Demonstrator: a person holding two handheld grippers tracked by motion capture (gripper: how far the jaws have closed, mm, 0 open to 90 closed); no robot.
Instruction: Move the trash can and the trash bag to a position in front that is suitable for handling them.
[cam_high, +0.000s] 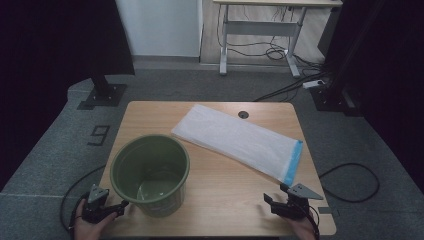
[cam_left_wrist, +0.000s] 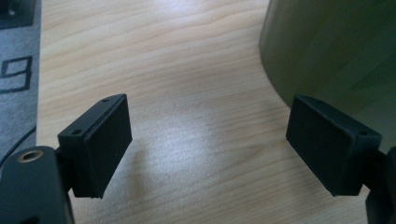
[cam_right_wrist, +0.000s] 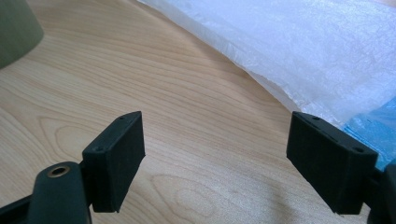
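On the near half of the light wooden table (cam_high: 220, 195) stands one green plastic bucket (cam_high: 150, 172), upright and empty, with one flat white plastic bag (cam_high: 235, 140), blue-banded at its near end, lying diagonally beyond and to its right. One gripper sits in each hand, two in all: the left gripper (cam_high: 107, 209) rests at the near left corner just beside the bucket's wall, its jaws spread wide with only bare wood between them; the right gripper (cam_high: 282, 204) rests at the near right edge, a short way from the bag's blue end, its jaws equally wide and empty. Judging from this layout, the work looks like lining the bucket with the bag. The bag is thin and lies flat on the wood, so a pinch could slide over it or catch only one layer, leaving the mouth closed. The bucket looks light; a nudge from the left jaws could tip or push it. A low reach across could drag the bag off the far side.
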